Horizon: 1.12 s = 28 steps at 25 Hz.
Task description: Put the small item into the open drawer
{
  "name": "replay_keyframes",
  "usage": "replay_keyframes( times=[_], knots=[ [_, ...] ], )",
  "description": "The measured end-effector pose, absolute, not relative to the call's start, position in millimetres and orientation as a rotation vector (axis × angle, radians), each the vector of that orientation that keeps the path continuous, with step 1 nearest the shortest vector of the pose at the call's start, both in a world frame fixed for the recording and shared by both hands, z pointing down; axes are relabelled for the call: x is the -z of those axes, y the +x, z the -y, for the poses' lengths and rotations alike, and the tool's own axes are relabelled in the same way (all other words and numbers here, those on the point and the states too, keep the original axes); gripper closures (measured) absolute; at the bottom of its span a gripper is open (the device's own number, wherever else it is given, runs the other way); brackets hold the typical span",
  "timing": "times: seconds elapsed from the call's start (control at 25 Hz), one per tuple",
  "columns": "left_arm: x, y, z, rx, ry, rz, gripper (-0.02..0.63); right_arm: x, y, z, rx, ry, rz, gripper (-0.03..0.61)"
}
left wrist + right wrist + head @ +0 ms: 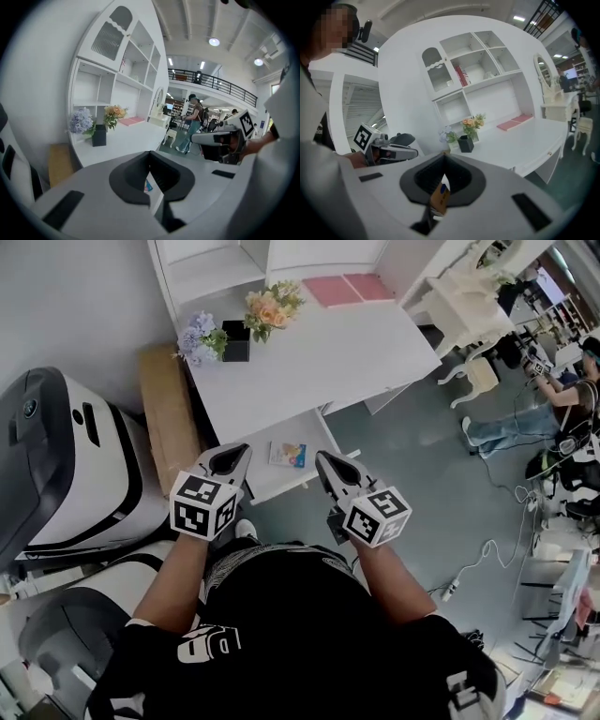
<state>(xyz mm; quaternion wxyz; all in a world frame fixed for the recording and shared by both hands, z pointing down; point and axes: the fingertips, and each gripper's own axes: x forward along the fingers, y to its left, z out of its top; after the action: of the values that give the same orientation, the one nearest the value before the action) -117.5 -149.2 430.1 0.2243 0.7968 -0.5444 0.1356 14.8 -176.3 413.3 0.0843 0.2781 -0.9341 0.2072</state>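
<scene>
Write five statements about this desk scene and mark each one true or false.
1. The drawer under the white desk is open. True.
2. The small item lies on the desk top. False: it lies in the drawer.
3. The black box stands between the blue flowers and the orange flowers. True.
4. The cardboard box stands on the desk. False: it stands beside the desk, by the wall.
5. The right gripper has its jaws wide apart. False: they are together.
</scene>
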Motion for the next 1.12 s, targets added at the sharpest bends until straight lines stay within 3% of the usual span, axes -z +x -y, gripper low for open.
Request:
replay_keyframes(
  times=[0.48,1.12],
  knots=[
    [-420.8,-19.7,88.3,-0.370,2.163,1.578,0.600,-420.4,100.2,117.0,-0.607,0.675,2.818,0.572],
    [-436.5,6.2,34.3,-0.403,2.061,1.693,0.600,-435.5,136.9,72.8,-0.608,0.561,2.832,0.572]
  ],
)
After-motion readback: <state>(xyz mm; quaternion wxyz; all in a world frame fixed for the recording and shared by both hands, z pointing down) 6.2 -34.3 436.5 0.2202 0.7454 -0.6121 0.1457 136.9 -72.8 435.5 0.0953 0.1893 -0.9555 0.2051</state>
